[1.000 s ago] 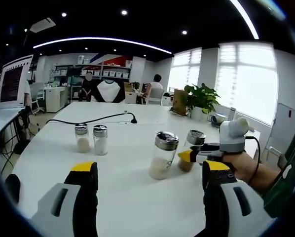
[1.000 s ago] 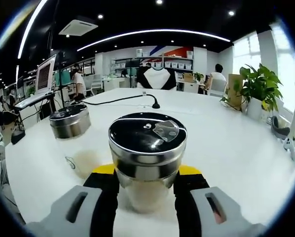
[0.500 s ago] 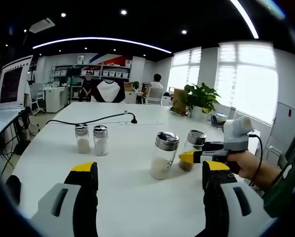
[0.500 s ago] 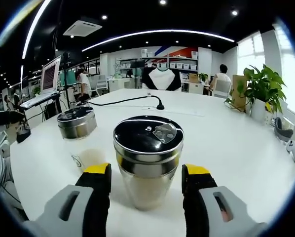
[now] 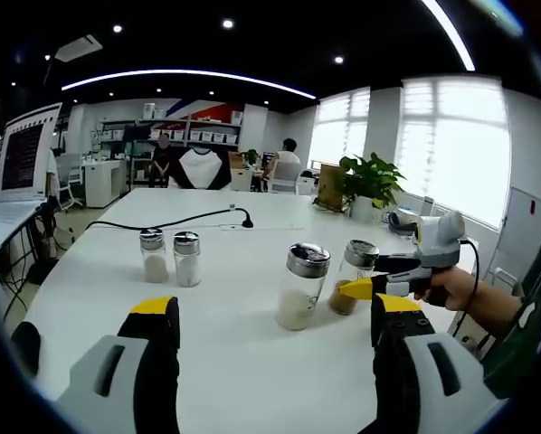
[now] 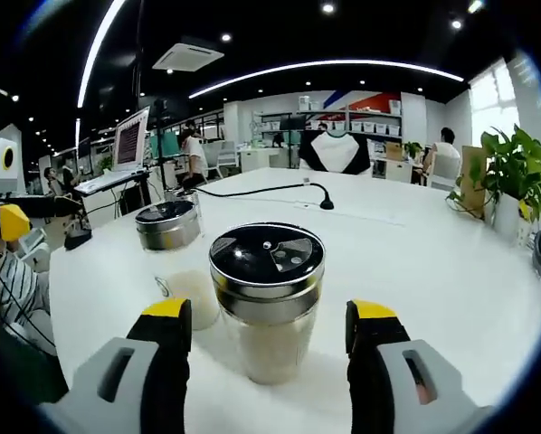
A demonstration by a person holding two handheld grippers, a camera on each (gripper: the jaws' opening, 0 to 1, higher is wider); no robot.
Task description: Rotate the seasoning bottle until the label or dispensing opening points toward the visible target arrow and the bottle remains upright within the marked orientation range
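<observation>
right gripper point(image 6: 268, 316) jaws released and spread, backed off the upright seasoning bottle point(image 6: 267, 298)

Four seasoning bottles point(image 5: 299, 286) upright on white table point(image 5: 252, 362) — left gripper point(image 5: 275, 325) open

Bright office light, window point(image 5: 456, 145) glare, ceiling strip lights, fisheye-warped edges, sharp focus

1. The seasoning bottle point(image 6: 267, 307) is hiding the lower right side of the second bottle point(image 6: 174, 262) behind it.
2. The table point(image 6: 433, 262) is running off the picture's edge.
3. No target arrow is legible.
</observation>
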